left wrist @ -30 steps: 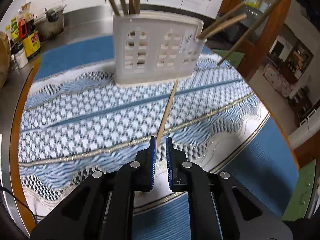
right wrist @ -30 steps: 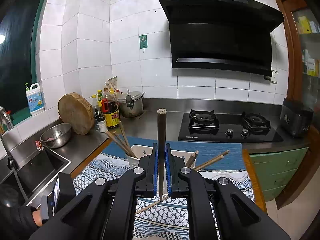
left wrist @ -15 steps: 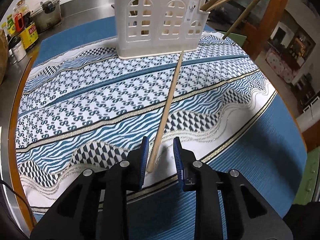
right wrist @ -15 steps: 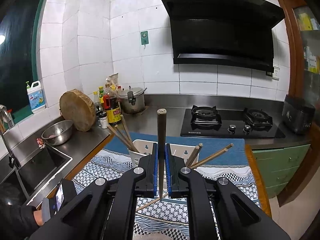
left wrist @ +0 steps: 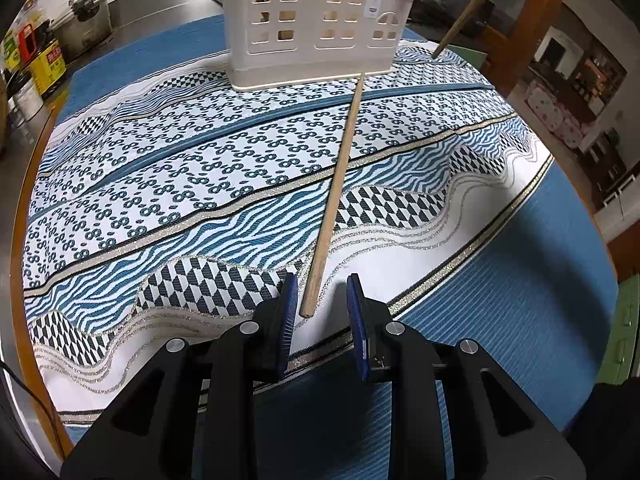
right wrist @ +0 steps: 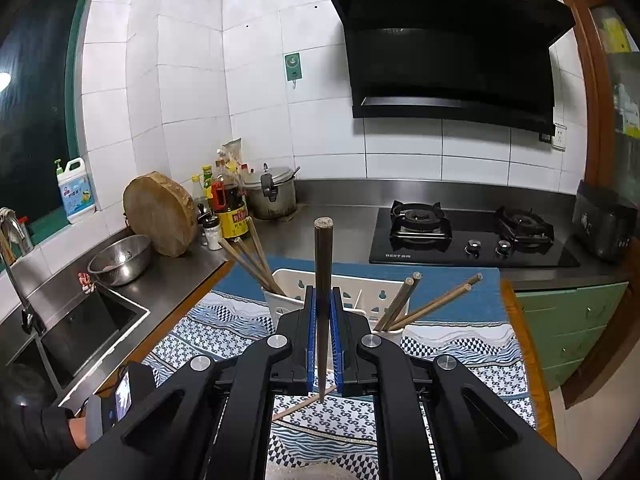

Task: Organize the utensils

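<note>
Left gripper [left wrist: 322, 303]: jaws wide, straddling the near end of a light chopstick [left wrist: 335, 193], not touching it.
Right gripper [right wrist: 324, 320]: clamped on a dark chopstick [right wrist: 323, 264], held upright.
Light chopstick: flat on the cloth [left wrist: 168, 168], far tip at the holder [left wrist: 310, 26].
Holder: more chopsticks leaning at both ends.

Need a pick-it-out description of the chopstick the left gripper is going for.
Start at the white utensil caddy standing on the blue patterned cloth. From its base a single pale wooden chopstick lies flat on the cloth, its thick end between the open fingers of the left gripper. The other chopsticks stand in the caddy; this one lies loose.
</note>
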The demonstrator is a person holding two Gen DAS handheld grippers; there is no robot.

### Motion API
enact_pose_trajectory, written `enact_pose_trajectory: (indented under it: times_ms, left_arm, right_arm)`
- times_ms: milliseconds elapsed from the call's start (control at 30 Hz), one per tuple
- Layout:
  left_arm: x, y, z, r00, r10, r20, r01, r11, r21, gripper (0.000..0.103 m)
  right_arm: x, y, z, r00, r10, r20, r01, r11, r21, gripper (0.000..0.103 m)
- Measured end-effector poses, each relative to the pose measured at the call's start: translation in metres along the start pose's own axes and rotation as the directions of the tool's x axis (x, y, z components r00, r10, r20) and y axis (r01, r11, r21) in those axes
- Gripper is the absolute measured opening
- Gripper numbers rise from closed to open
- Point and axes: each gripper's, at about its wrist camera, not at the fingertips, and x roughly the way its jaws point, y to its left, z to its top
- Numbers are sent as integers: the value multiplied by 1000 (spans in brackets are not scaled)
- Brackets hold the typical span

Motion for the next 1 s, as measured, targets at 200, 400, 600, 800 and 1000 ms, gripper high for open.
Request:
enact_pose_trajectory:
  times_ms: [200, 400, 600, 800, 1000]
  left_arm:
    - [2, -1, 3, 1000, -6, -5, 6, 1000, 25, 25]
    - [1, -1, 7, 1000, -6, 7, 6, 1000, 21, 25]
    - [6, -8, 24, 999, -25, 40, 24, 1000, 15, 25]
    - [19, -21, 36, 999, -22, 24, 20, 997, 69, 18]
    - [25, -21, 40, 1000, -7, 10, 7, 997, 78, 15]
  right_arm:
    - [4, -2, -3, 1000, 1, -9, -1, 1000, 6, 7]
    - [6, -5, -4, 1000, -2, -10, 2, 1000, 15, 7]
    - [7, -6, -4, 1000, -2, -12, 2, 1000, 14, 7]
    - [8, -12, -5, 1000, -6, -14, 6, 1000, 21, 7]
    - [11, -17, -8, 1000, -11, -19, 11, 999, 33, 7]
